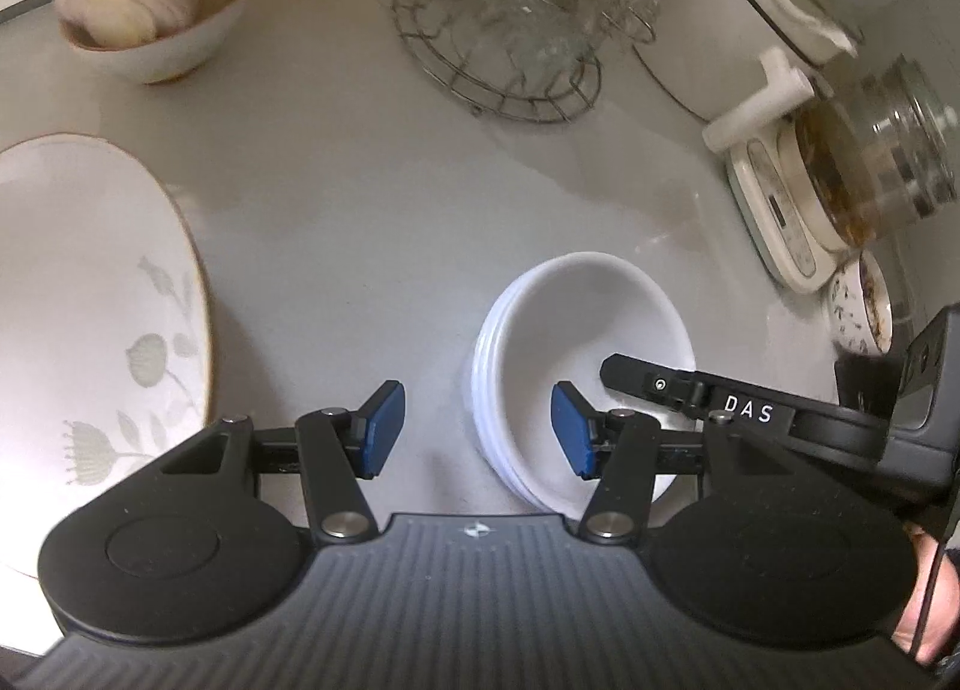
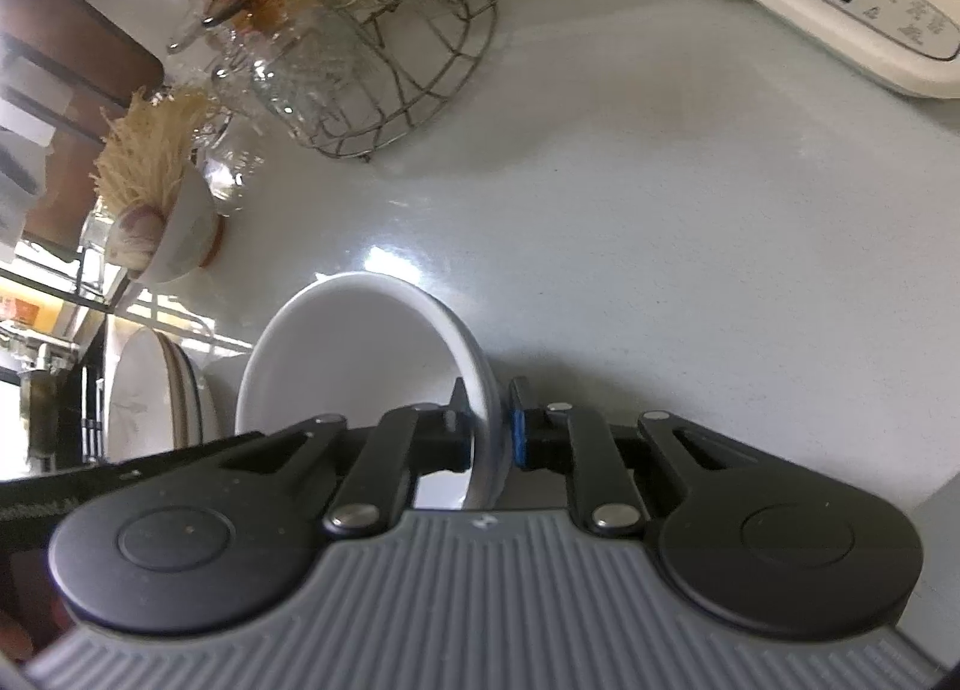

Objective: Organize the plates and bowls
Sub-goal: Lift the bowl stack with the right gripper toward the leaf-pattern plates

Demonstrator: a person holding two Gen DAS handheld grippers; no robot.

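The white bowls (image 1: 585, 366) sit nested in a stack on the pale counter (image 1: 372, 198), mouths up and tipped slightly toward the near side. The right gripper (image 2: 487, 429) is clamped on the rim of the top bowl (image 2: 360, 354), one finger inside and one outside; its own housing cuts off the bowl's near edge. The left gripper (image 1: 477, 429) hovers with its blue pads (image 1: 384, 429) apart, just near-left of the stack, holding nothing. Only the left view shows the stack's layered rims and the floral plate (image 1: 90, 330) at far left; the right view shows plates (image 2: 156, 390) edge-on, their number unclear.
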